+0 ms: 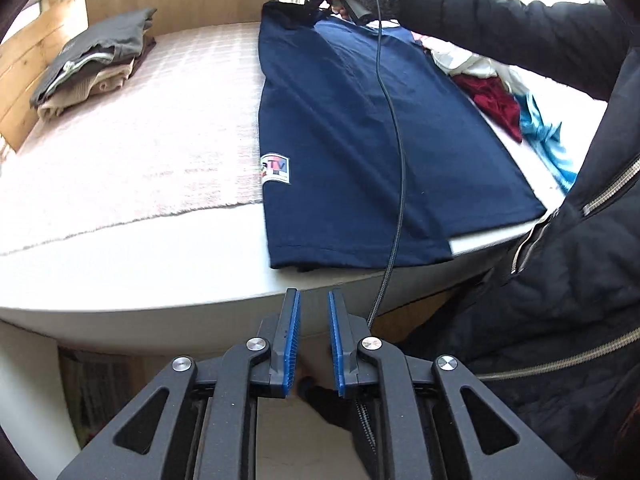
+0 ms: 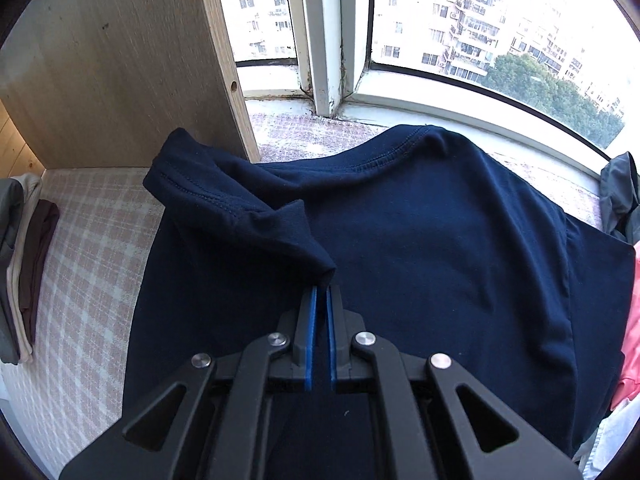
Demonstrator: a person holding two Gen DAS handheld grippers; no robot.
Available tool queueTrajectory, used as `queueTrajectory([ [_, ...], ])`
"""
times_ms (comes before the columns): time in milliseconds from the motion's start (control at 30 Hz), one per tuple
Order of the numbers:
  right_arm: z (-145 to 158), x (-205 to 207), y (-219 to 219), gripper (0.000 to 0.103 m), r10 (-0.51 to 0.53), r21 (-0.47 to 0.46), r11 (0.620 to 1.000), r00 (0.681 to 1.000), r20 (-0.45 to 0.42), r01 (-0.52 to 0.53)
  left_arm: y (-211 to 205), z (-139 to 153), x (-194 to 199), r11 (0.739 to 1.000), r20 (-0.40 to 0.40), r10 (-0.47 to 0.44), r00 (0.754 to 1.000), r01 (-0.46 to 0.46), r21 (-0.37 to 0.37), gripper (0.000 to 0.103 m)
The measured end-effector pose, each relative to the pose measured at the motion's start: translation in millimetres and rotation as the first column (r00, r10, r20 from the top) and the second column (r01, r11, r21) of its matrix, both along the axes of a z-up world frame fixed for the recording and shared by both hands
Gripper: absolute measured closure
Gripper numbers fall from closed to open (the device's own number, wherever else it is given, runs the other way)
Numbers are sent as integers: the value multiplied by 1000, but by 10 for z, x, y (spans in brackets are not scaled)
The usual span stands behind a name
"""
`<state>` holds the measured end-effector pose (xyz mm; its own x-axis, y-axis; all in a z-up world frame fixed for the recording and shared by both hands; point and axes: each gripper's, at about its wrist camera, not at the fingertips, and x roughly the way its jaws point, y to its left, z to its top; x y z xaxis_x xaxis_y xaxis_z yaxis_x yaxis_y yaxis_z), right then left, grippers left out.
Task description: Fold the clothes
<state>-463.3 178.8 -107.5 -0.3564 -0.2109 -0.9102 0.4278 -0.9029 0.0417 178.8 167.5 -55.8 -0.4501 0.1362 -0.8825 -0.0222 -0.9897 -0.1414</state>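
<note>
**Navy shirt half folded, sleeve in the right fingers**

Blue pads of the right gripper (image 2: pixel 321 292) stand almost together on a bunched corner of the sleeve (image 2: pixel 240 208), which the right wrist view shows lifted and laid inward over the navy T-shirt (image 2: pixel 420 248); whether the cloth is truly pinched or just slipping free is hard to tell, though the tips look clamped on it; the left gripper (image 1: pixel 313 300) hovers just off the shirt's near hem, its fingers a little apart and with nothing between them.

The shirt itself lies flat as a long narrow panel across the pink checked blanket (image 1: pixel 160 128) and the white tabletop (image 1: pixel 160 272), its small printed label (image 1: pixel 275 168) at its left edge; left of the shirt, well apart, sits a stack of folded clothes (image 1: pixel 96 68); right of the shirt, near its edge, lies a loose heap of unfolded garments (image 1: pixel 500 96), red, white and turquoise.

So some pieces look finished; this shirt seems to have its sides turned in and probably lacks the lengthwise folds; the heap is left.
</note>
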Motion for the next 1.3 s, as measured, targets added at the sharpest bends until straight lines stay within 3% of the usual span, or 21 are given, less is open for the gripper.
queueTrajectory([
  [100,118,101,124,95,-7,-33,999,1000,3,8,-60,-77,-106,992,10,-113,993,114,-55,85],
  [200,188,275,241,92,15,-60,998,1000,17,-14,-81,-155,-189,977,23,-185,982,187,-100,73],
  [300,173,452,291,90,54,-86,995,997,62,-48,-123,-230,-237,965,34,-227,973,230,-128,72],
  [500,4,745,278,90,111,-71,992,989,103,-104,-242,-262,-361,956,24,-280,960,281,-87,72],
  [567,-60,765,262,89,110,-66,992,988,108,-104,-280,-247,-380,955,13,-291,957,292,-62,75],
  [633,-112,757,240,89,101,-63,994,989,110,-95,-306,-231,-383,951,0,-307,952,306,-43,102],
  [867,-308,755,138,88,99,-41,995,985,142,-94,-436,-126,-278,964,-62,-261,963,263,27,102],
  [1033,-322,824,50,82,123,-12,992,986,111,-122,-471,-1,-193,975,-111,-207,972,215,63,102],
  [1133,-325,885,-30,81,154,45,986,984,87,-158,-488,39,-176,980,-151,-153,977,169,103,102],
  [1300,-327,903,-21,81,167,58,983,982,84,-172,-537,14,-136,982,-185,-19,983,53,180,103],
])
